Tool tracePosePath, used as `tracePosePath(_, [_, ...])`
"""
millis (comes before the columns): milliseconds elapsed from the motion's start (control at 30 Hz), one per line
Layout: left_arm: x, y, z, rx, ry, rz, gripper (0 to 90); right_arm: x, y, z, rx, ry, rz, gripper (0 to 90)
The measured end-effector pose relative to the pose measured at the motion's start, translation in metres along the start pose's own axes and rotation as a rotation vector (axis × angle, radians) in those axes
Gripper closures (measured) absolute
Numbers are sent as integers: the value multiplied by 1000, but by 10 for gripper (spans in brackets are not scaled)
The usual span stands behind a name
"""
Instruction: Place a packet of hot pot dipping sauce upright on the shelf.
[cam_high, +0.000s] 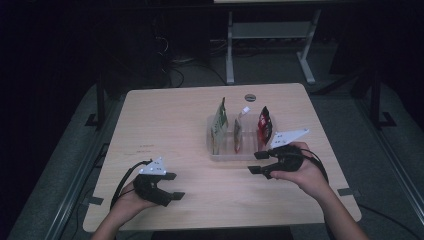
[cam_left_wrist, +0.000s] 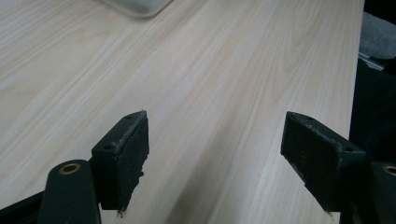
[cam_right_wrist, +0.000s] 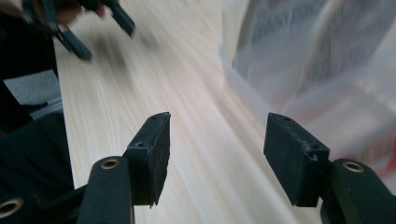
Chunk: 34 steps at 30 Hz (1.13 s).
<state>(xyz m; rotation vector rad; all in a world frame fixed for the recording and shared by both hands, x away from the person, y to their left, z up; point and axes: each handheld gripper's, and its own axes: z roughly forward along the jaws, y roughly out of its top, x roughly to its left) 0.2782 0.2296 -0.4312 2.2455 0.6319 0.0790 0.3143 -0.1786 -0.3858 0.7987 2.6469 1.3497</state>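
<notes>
Both jaws of the right gripper stand apart with nothing between them, just beside the clear tray holding three upright packets near the table's middle. Well apart at the near left, the left gripper gapes empty too.
</notes>
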Motion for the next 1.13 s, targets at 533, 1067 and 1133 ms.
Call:
tracePosePath(533, [0,-28,-17,46,66,-21,185,-7,-67,-14,126,-106,41,325])
tracePosePath(1067, [4,-29,-20,42,89,-9,165,-14,-72,-17,117,-127,39,285])
tracePosePath(1133, [5,-28,-20,46,92,-4,164,-14,-71,-17,108,-125,37,276])
